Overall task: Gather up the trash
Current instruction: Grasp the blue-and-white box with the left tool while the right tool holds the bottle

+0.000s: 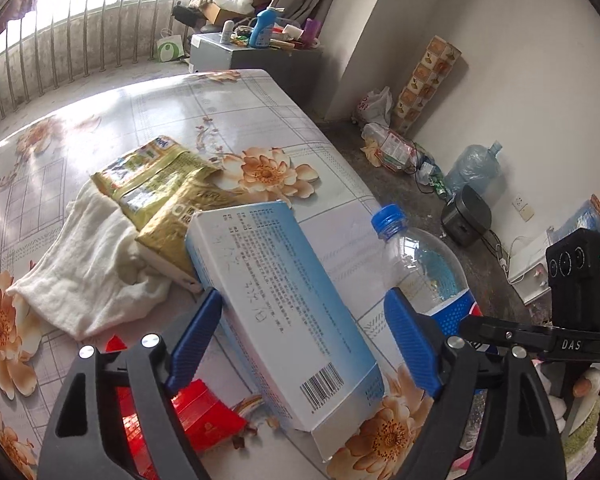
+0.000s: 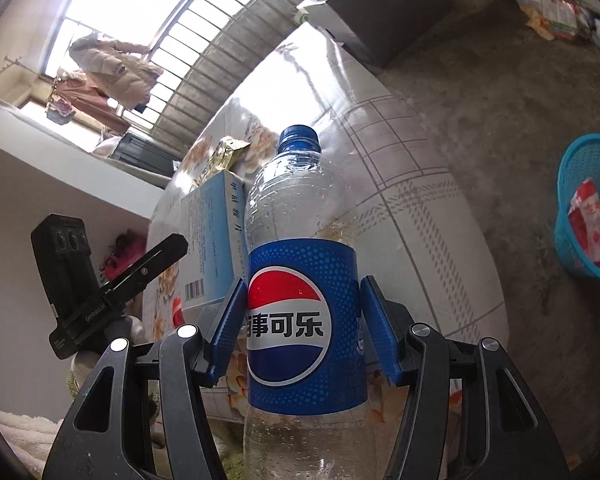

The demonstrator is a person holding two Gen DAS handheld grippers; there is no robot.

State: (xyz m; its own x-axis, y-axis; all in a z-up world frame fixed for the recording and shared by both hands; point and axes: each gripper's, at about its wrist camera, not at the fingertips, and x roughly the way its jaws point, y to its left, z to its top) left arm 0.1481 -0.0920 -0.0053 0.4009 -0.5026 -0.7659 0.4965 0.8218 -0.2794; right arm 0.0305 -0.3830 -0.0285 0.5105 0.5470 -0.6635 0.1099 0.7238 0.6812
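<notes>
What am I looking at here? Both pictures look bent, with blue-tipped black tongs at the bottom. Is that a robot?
No robot: a person holds a hand-operated claw in each hand, and a wide-angle camera on each looks along its fingers, hence the bending. One picture is from the left claw, the other from the right claw. The table has a flowered cover. On it lie a pale blue carton, gold snack packets, a white cloth and a red packet. The left claw is open, with the carton between its fingers but not gripped. The right claw grips an empty Pepsi bottle. On the floor is a blue basket with wrappers inside.
</notes>
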